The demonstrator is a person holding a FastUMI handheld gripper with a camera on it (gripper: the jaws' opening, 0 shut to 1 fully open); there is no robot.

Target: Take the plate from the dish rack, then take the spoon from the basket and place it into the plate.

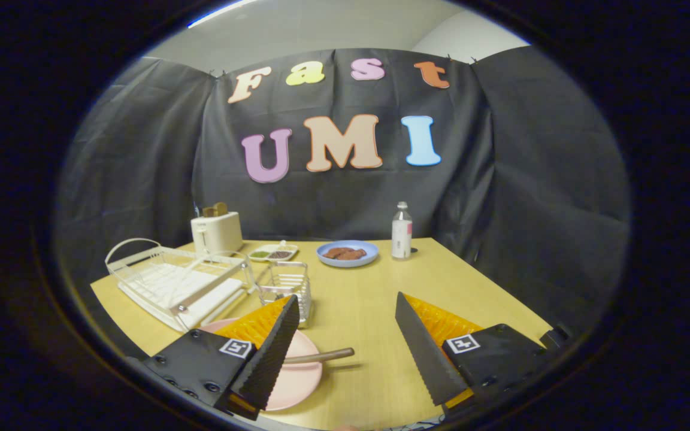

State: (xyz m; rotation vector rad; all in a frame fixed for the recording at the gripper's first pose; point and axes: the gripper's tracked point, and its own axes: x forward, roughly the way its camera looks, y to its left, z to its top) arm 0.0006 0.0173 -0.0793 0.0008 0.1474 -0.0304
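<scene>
Now the tongs (345, 347) hang wide apart above the pale yellow wooden bench (369, 311), nothing between their two fingers but bare bench. The round pale pink plate (300, 374) lies flat on the bench under and just beside the left finger, partly hidden by it. The spoon with the brown handle (321, 357) rests on that plate, its handle poking out over the rim toward the gap between the fingers; its bowl end is hidden behind the left finger. Just beyond the left finger stands the small clear wire basket (288, 286), upright, close to the plate's far edge. Left of it sits the white wire dish rack (177, 284) on its white tray. Farther back, a cream toaster (216, 232) with toast sticking up stands against the black cloth wall (501, 179), and beside it lies a small white divided dish (273, 252). Near the bench's far edge sit a round blue plate with brown food (348, 253) and, just beside it, a clear bottle with a pink label (402, 232).
</scene>
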